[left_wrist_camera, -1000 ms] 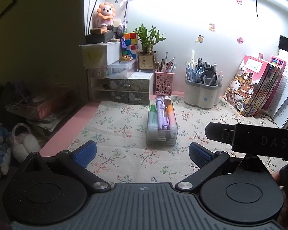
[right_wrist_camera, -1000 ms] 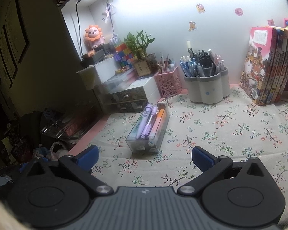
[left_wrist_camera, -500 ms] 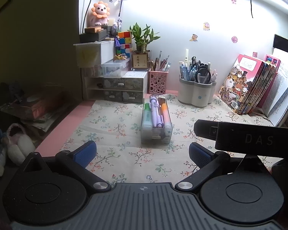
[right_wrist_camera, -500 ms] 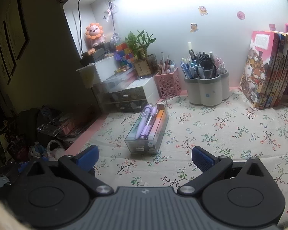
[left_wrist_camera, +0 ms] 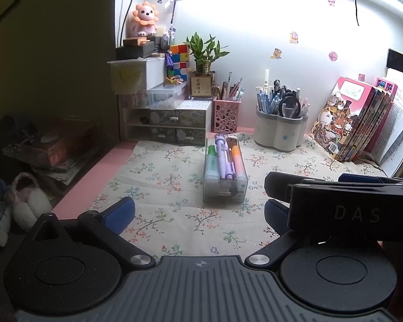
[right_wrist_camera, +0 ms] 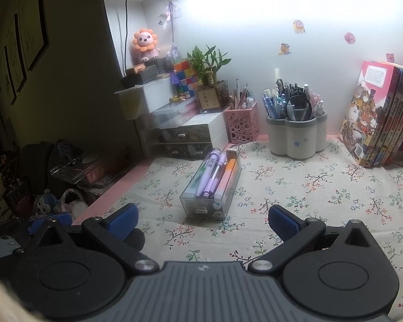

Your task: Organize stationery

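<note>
From the left wrist, the left gripper [left_wrist_camera: 198, 213] is wide apart and holds nothing. The clear box [left_wrist_camera: 224, 172] sits on the flowery cloth [left_wrist_camera: 158, 177], full of pens (job looks nearly done).

From the right wrist, the right gripper [right_wrist_camera: 202, 218] is wide apart too, with the box just ahead. No loose pens lie around.

Left gripper [left_wrist_camera: 197, 216] and right gripper [right_wrist_camera: 202, 221]: black linkage arms, silver pivot screws, blue ribbed pads, grey ribbed housing, "DAS" lettering
</note>
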Demonstrator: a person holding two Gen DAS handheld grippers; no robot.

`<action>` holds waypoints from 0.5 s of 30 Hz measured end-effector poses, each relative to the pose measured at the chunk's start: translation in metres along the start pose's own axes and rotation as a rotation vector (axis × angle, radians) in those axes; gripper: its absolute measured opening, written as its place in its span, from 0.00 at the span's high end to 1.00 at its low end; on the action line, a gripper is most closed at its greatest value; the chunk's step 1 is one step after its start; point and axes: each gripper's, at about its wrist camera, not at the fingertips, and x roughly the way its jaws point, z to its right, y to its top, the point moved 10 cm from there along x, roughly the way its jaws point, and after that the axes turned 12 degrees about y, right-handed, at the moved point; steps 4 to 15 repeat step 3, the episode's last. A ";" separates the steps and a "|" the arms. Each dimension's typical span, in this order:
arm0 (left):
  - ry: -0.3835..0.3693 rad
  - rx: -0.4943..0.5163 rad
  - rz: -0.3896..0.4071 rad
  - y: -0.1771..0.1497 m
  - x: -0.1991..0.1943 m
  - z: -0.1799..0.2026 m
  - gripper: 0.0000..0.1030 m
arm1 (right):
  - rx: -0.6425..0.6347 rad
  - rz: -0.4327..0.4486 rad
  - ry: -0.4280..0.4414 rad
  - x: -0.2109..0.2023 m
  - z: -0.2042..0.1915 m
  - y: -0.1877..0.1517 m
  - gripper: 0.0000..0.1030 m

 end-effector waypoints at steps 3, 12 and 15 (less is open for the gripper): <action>-0.006 0.010 -0.018 -0.002 0.003 0.004 0.05 | 0.000 0.002 0.000 0.000 0.002 0.001 0.13; -0.006 0.010 -0.018 -0.002 0.003 0.004 0.05 | 0.000 0.002 0.000 0.000 0.002 0.001 0.13; -0.006 0.010 -0.018 -0.002 0.003 0.004 0.05 | 0.000 0.002 0.000 0.000 0.002 0.001 0.13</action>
